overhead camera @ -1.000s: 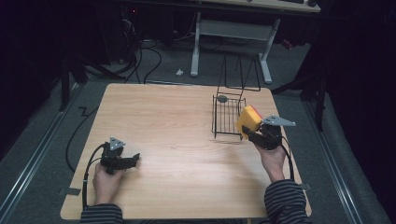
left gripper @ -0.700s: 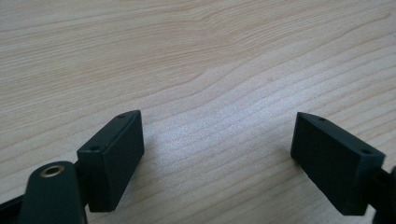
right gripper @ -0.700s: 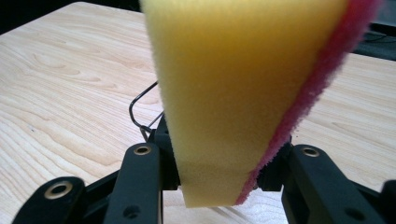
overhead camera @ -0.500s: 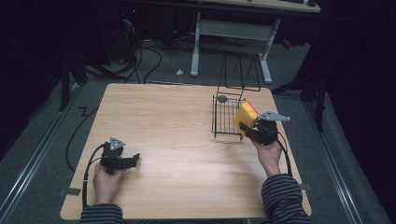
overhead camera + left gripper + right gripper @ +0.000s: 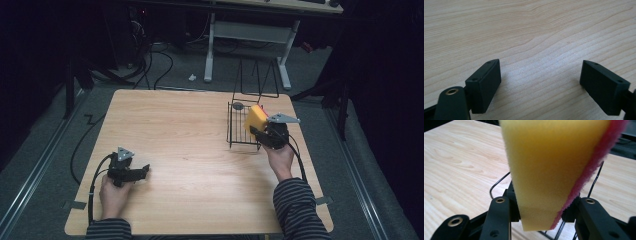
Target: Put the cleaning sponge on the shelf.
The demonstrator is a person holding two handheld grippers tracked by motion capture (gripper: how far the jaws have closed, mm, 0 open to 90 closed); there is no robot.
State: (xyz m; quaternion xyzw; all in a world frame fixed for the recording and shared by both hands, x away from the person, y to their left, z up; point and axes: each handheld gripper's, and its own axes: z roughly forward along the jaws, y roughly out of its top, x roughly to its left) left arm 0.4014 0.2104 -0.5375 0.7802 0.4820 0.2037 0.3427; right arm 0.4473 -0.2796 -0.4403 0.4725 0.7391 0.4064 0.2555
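A yellow sponge (image 5: 255,120) with a pink scouring side is clamped in my right gripper (image 5: 259,131), which holds it over the near right part of a black wire basket (image 5: 239,131). In the right gripper view the sponge (image 5: 554,167) rises from between the two jaws, with the basket's wire (image 5: 497,182) below it. My left gripper (image 5: 141,172) rests low over the wooden table (image 5: 175,135) at the near left. Its jaws stand wide apart in the left gripper view (image 5: 540,82), with bare wood between them.
A small dark round object (image 5: 238,106) lies at the basket's far left corner. The basket's wire handle (image 5: 257,80) stands upright behind it. A white desk frame (image 5: 250,35) and cables (image 5: 165,60) are on the floor beyond the table.
My right gripper has carried the sponge a little to the left and farther from the person, over the basket's edge. The left gripper has stayed still.
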